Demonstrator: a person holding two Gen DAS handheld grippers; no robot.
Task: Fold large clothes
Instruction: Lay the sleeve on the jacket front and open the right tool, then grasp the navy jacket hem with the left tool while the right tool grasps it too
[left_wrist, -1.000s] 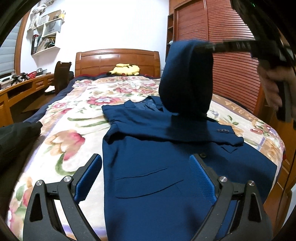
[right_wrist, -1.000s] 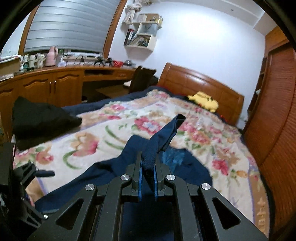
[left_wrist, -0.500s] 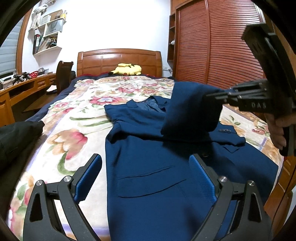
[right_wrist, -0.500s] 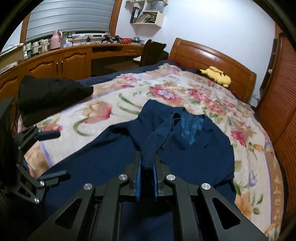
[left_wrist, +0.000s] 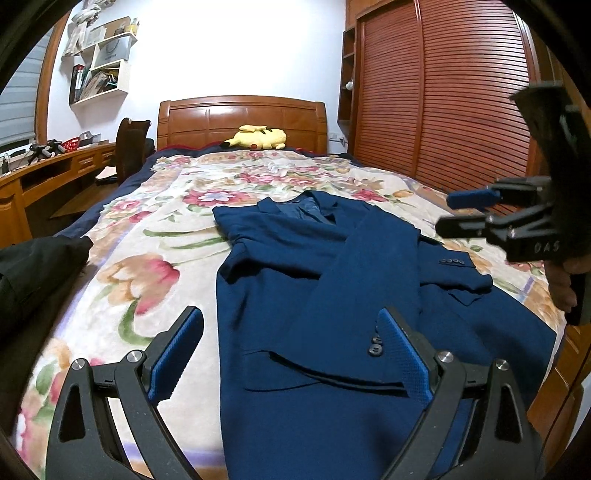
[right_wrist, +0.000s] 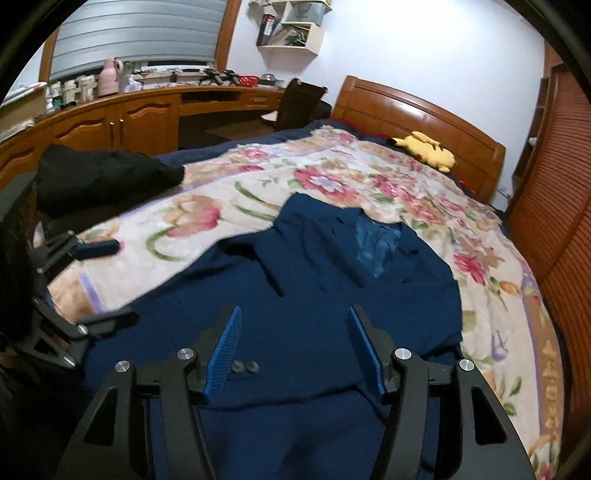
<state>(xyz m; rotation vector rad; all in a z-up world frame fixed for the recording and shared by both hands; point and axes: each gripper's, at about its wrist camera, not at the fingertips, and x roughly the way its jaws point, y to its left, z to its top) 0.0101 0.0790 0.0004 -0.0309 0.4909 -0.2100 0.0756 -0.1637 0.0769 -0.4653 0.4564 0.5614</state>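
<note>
Garment: navy blue wool suit jacket (left_wrist: 317, 295), flat mid-bed, sleeve across chest.
Left tool (left_wrist: 291, 354): wide, empty.
Right tool (right_wrist: 295, 350): wide, empty.
Technique: smooth sleeve, grip hem corners evenly.

1. A plain navy-blue woven suit jacket (left_wrist: 317, 295) is showing a lighter blue lining at centre frame.
2. A cream blanket patterned with pink-red flowers (left_wrist: 147, 258) is lying beneath.
3. A yellow plush toy (left_wrist: 258, 137) is sitting at upper centre.

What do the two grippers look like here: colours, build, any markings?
Both are black angular frames with cut-out windows, silver screws and blue textured pads. The left gripper and right gripper match. The right one's side shows pale lettering, seemingly "DAS". No cables or sleeves show.
</note>
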